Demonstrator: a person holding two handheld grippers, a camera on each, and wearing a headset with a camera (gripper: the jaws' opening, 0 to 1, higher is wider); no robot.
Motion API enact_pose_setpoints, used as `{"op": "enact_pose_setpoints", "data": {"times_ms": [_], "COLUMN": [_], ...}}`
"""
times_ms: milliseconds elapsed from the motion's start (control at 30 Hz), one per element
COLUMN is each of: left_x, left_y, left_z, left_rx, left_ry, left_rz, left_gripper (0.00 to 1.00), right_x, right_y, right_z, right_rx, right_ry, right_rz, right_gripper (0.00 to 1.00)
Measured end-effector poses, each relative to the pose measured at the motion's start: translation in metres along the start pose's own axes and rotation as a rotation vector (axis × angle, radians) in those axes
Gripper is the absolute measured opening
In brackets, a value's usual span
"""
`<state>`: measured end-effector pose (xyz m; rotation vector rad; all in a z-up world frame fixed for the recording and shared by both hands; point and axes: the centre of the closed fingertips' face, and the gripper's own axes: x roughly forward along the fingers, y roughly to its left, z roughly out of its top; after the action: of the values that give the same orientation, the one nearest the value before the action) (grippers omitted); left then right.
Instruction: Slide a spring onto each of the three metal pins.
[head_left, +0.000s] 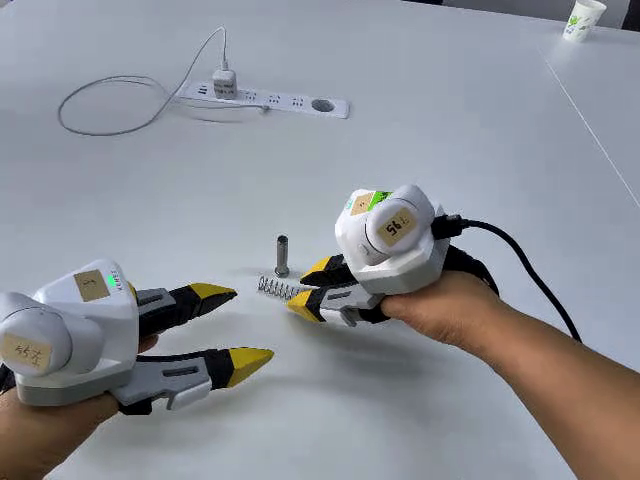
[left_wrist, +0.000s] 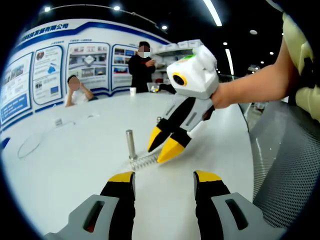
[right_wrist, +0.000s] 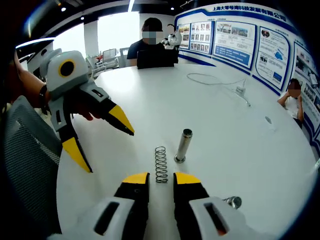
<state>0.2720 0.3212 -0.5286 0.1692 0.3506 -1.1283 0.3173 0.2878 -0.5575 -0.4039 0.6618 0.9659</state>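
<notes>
Thin coiled steel spring (right_wrist: 160, 165) flat on smooth white table (head_left: 400, 150), beside upright cylindrical metal pin (right_wrist: 183, 145). Right gripper (right_wrist: 161, 176) narrowly parted at its near end; left gripper (left_wrist: 164, 176) spread wide

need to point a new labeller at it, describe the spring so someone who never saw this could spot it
On the white table, look in front of the right gripper. At the tips of its fingers lies the spring, a small coil of bare wire on its side. Its neighbour, the metal pin, is a solid rod standing upright.
</notes>
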Motion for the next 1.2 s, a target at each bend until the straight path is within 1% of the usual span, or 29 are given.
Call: {"op": "enact_pose_setpoints", "data": {"times_ms": [267,633,833,933,1200], "left_x": [0.0,-0.002,-0.002,-0.002,-0.001], "left_y": [0.001,0.003,0.002,0.002,0.003], "left_z": [0.0,-0.001,-0.002,-0.001,-0.001], "left_rx": [-0.001,-0.004,-0.004,-0.003,0.003], "left_ry": [0.001,0.0,0.003,0.001,0.008], "left_rz": [0.002,0.007,0.007,0.005,0.001], "left_gripper": [0.48,0.47,0.47,0.47,0.47], "right_x": [0.005,0.007,0.005,0.004,-0.004], "right_y": [0.001,0.002,0.004,0.005,0.01], "right_z": [-0.002,-0.003,-0.005,-0.006,-0.009], "right_rx": [0.006,0.016,0.023,0.009,0.0], "right_ry": [0.006,0.01,0.015,0.018,0.023], "right_rz": [-0.002,-0.002,0.007,0.01,0.03], "right_gripper": [0.18,0.13,0.12,0.12,0.12]}}
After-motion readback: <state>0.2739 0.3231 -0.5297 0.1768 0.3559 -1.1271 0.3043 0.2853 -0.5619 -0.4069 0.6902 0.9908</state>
